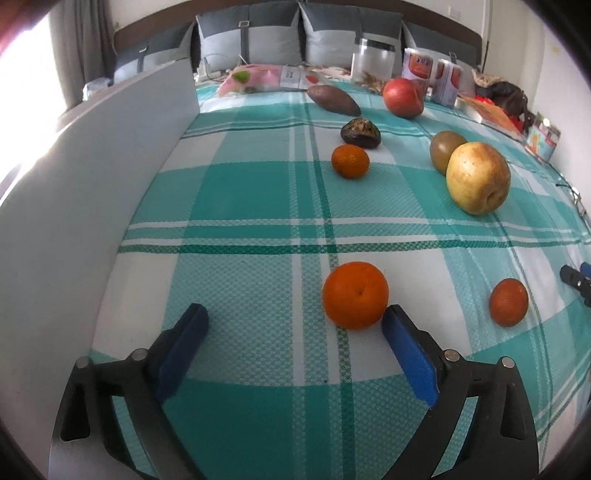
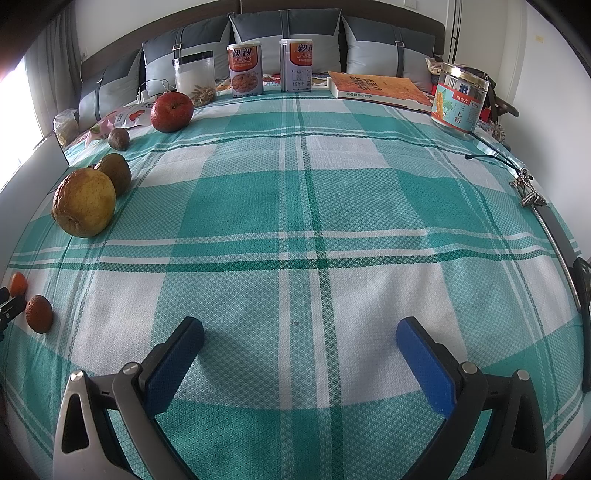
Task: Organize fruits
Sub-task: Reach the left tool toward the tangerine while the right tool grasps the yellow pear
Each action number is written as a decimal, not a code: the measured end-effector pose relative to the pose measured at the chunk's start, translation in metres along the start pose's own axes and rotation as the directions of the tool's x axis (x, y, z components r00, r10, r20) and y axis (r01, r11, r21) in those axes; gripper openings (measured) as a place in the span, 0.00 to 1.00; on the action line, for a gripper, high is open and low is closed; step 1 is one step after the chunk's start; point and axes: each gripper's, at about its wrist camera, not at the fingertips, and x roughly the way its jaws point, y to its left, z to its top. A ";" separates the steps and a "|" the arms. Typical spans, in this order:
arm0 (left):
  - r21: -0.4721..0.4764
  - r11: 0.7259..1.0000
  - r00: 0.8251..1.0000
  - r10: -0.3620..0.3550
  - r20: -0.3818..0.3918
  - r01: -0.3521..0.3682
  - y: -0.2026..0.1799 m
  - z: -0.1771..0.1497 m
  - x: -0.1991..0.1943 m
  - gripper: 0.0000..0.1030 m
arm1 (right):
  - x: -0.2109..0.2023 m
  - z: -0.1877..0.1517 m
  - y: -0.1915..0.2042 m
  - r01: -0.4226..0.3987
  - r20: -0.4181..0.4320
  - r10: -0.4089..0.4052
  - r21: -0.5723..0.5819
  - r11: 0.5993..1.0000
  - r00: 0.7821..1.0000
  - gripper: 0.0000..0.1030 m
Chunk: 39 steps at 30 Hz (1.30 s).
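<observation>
Fruits lie on a teal plaid cloth (image 1: pixel 240 192). My left gripper (image 1: pixel 295 321) is open and empty; a large orange (image 1: pixel 355 294) sits just beyond its right finger (image 1: pixel 408 354), near or touching the tip. A darker orange (image 1: pixel 508 302) lies to the right, a small mandarin (image 1: pixel 349 161) farther off. Beyond are a yellow pear (image 1: pixel 477 178), a kiwi (image 1: pixel 445 149), a dark fruit (image 1: pixel 360 133), a sweet potato (image 1: pixel 333 99) and a red apple (image 1: pixel 402 97). My right gripper (image 2: pixel 300 332) is open over bare cloth; the pear (image 2: pixel 84 201), apple (image 2: pixel 171 111) and dark orange (image 2: pixel 38 314) lie at its left.
A grey board (image 1: pixel 74 192) stands along the left. At the back are cans (image 2: pixel 245 69), a clear jar (image 2: pixel 195 75), a book (image 2: pixel 380 90), a labelled jar (image 2: pixel 460 99) and pillows (image 2: pixel 284 33). A cable and metal clip (image 2: pixel 526 192) lie at the right edge.
</observation>
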 end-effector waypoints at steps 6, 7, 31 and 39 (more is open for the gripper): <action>-0.002 1.000 1.000 0.006 -0.002 -0.006 0.000 0.000 0.002 0.96 | -0.005 0.006 0.002 -0.083 -0.018 0.084 0.043 0.996 0.996 1.00; -0.002 1.000 1.000 0.006 -0.002 -0.006 0.000 0.000 0.002 0.96 | -0.008 0.013 0.006 -0.147 -0.021 0.149 0.079 0.986 0.989 1.00; -0.003 1.000 1.000 0.004 -0.002 -0.004 0.001 0.001 0.003 0.96 | -0.017 0.063 0.118 -0.370 -0.124 0.349 -0.312 0.875 0.929 0.68; -0.003 1.000 1.000 0.003 -0.002 -0.003 0.001 0.000 0.003 0.96 | -0.014 0.000 0.061 -0.396 -0.061 0.393 -0.233 0.888 0.917 0.69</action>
